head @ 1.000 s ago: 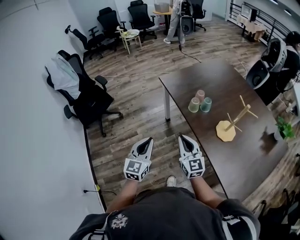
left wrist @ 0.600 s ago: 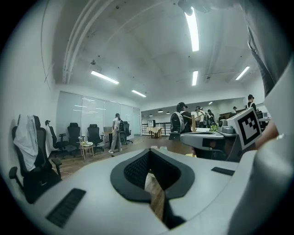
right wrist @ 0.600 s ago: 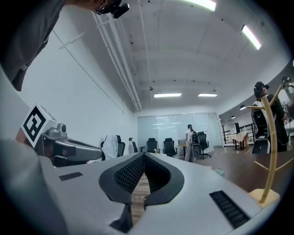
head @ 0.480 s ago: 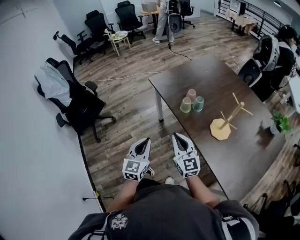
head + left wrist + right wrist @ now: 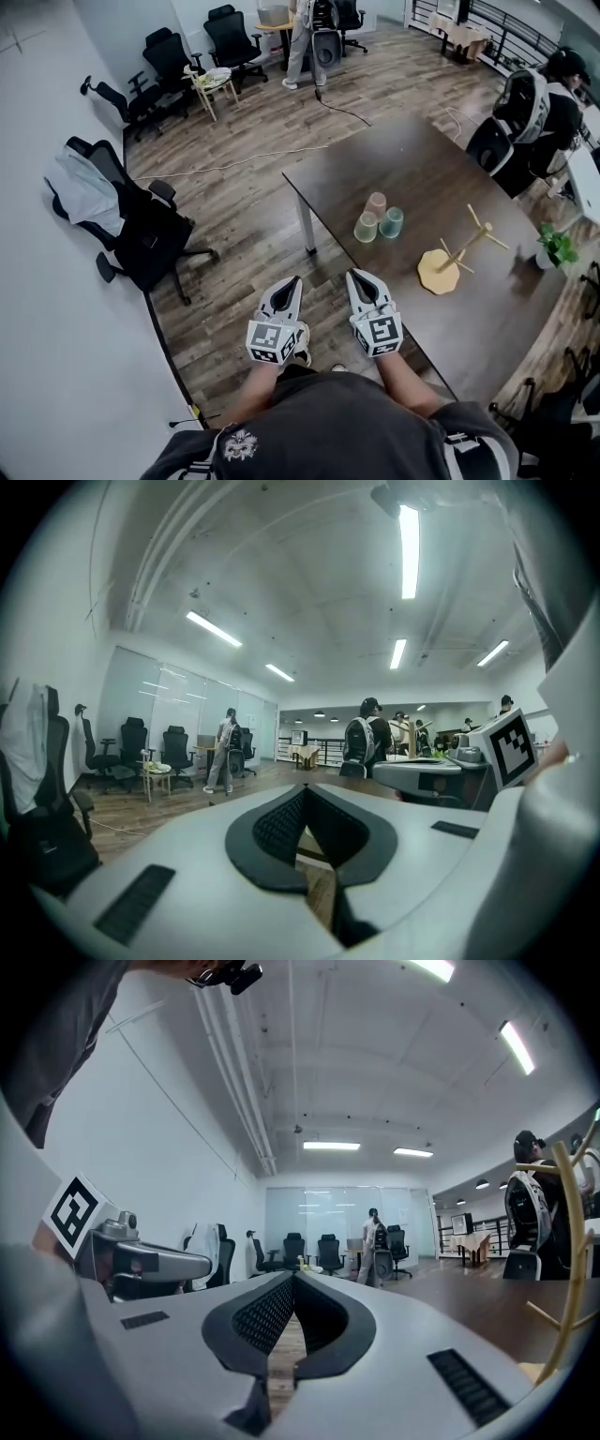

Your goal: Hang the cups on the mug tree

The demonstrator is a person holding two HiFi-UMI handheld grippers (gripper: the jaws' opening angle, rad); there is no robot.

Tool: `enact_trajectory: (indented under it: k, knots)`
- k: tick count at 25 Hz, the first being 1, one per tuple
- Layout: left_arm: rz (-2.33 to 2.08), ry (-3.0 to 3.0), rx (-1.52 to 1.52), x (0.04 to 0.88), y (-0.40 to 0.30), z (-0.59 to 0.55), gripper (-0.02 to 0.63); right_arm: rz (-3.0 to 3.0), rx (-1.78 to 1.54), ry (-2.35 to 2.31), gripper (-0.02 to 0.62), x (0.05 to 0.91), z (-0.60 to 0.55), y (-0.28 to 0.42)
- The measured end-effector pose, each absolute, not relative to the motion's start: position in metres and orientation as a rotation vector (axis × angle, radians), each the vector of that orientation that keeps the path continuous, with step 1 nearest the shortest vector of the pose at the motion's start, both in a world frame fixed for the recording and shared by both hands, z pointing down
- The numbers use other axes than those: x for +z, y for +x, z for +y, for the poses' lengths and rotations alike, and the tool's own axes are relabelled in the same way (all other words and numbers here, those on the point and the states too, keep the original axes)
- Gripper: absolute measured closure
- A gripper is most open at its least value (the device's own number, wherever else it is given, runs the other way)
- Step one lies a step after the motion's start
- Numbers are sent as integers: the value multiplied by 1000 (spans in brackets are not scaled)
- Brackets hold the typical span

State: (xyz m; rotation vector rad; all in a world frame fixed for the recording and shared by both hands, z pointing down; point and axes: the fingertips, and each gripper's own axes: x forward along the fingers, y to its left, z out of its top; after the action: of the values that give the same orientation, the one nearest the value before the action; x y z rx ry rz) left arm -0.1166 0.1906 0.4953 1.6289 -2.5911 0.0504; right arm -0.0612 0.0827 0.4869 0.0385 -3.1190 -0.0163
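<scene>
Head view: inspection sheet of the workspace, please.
Surface: dark brown wooden table, mostly bare.
Job's things: pink cup, light green cup, teal cup clustered; wooden mug tree, hexagonal base, nothing hung.
Clutter: small potted green plant at the table's right edge.
Grippers: left gripper and right gripper shut, empty, short of the table.
Cables: black cable and pale cable on the floor.
Surroundings: black office chairs, wood-plank floor, people beyond the table.

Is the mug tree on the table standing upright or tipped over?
Upright: the mug tree rests on its flat base on the table, its stem rising.
</scene>
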Motion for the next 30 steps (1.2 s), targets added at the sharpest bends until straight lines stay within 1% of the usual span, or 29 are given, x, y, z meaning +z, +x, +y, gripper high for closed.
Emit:
enact_trajectory:
  k: [10, 18, 22, 25, 30]
  knots:
    - [-2537, 1730, 2, 477, -207, 166, 600, -3099, -74, 145, 569, 478, 52, -138]
    - [-2494, 1839, 37, 471, -267, 142, 600, -3079, -29, 257, 569, 480, 38, -186]
    - [-2428, 1932, 44, 475, -285, 123, 600, -3041, -33, 355, 569, 487, 26, -207]
    - [-2343, 2035, 72, 479, -286, 109, 600, -3034, 2, 406, 569, 486, 25, -223]
    - [-2232, 2163, 82, 484, -277, 84, 600, -3001, -30, 485, 569, 486, 18, -218]
